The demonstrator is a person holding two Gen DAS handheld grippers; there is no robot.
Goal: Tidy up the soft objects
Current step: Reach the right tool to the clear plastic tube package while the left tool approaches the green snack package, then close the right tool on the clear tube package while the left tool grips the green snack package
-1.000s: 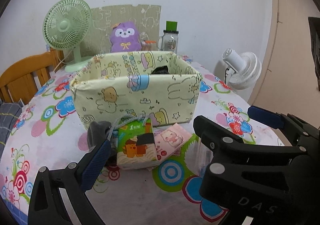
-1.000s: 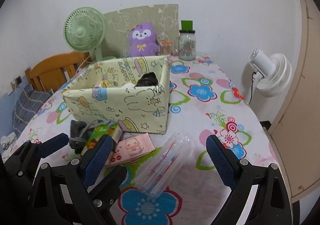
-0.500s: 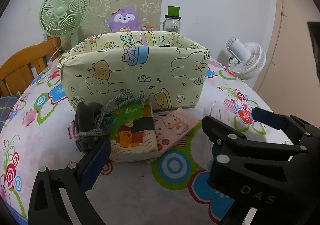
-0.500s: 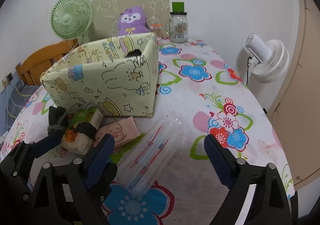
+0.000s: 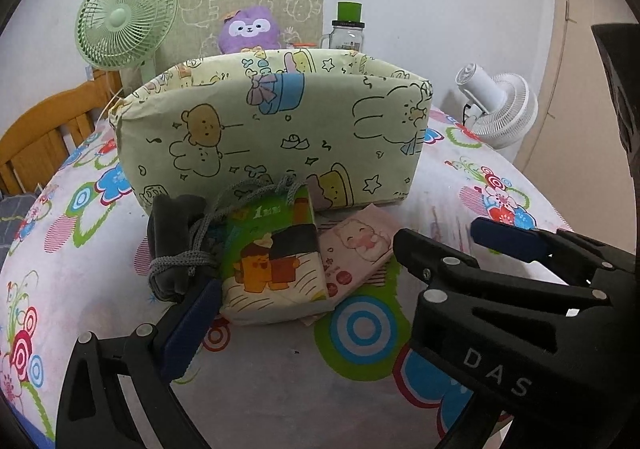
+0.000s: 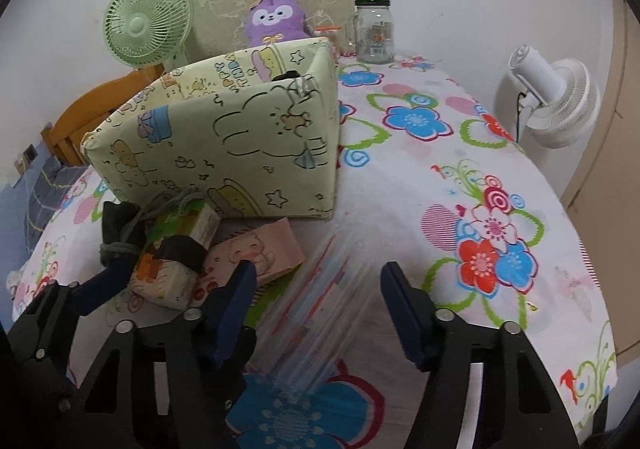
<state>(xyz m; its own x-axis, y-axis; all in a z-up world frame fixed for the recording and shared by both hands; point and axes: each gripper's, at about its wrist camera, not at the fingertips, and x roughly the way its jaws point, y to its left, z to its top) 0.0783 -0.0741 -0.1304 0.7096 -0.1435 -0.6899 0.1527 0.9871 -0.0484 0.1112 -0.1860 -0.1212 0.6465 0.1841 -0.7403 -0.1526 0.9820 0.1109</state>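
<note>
Compared with a second ago both grippers have dropped lower and pushed in closer, so the yellow cartoon-print fabric bin (image 5: 276, 129) now fills way more of the left wrist view and you can't see down into it anymore. The pile of soft stuff sits right against the bin's front wall, same spot as before: a green tissue pack (image 5: 276, 257) in the middle, a grey drawstring pouch (image 5: 172, 245) touching its left side with the cord looped over the pack, and a pink tissue pack (image 5: 360, 245) tucked beside its right side. The left gripper (image 5: 336, 277) is spread wide, with its left blue finger pad (image 5: 192, 325) now just in front of the pouch and the pack sitting between the two fingers, nothing pinched. The right gripper (image 6: 316, 309) is also spread, though narrower than it was a second ago, straddling a clear plastic bag (image 6: 320, 301) that lies on the flowered tablecloth (image 6: 500, 209) in front of the bin's right corner. Behind the bin: green desk fan (image 5: 124, 17), purple plush (image 5: 248, 29), glass jar (image 6: 374, 29).
</note>
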